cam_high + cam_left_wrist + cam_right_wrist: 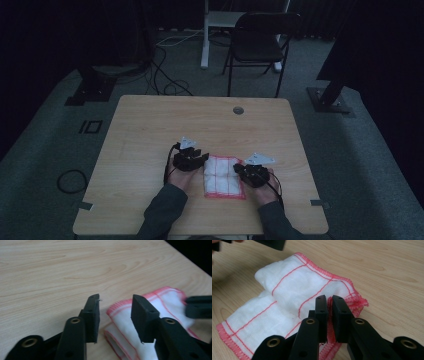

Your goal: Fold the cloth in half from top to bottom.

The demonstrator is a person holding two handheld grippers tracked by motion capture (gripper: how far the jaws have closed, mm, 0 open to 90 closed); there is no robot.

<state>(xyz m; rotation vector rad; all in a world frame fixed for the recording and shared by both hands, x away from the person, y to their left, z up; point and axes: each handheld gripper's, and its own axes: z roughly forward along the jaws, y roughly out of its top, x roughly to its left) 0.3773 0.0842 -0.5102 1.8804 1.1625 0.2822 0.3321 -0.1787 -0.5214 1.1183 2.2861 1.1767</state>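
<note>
Right tongs [329,311] pinch the folded cloth's [294,297] edge; left tongs [115,312] gape.

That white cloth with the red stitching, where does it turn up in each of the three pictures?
High view: the cloth lies folded on the table's near half, between the two grippers.
Left gripper view: lower right, beyond and between the open jaws of the left gripper.
Right gripper view: centre and left, with the right gripper closed on its near red edge.
Shared landmark: the cloth's red hem and grid lines against the pale wood grain.
</note>
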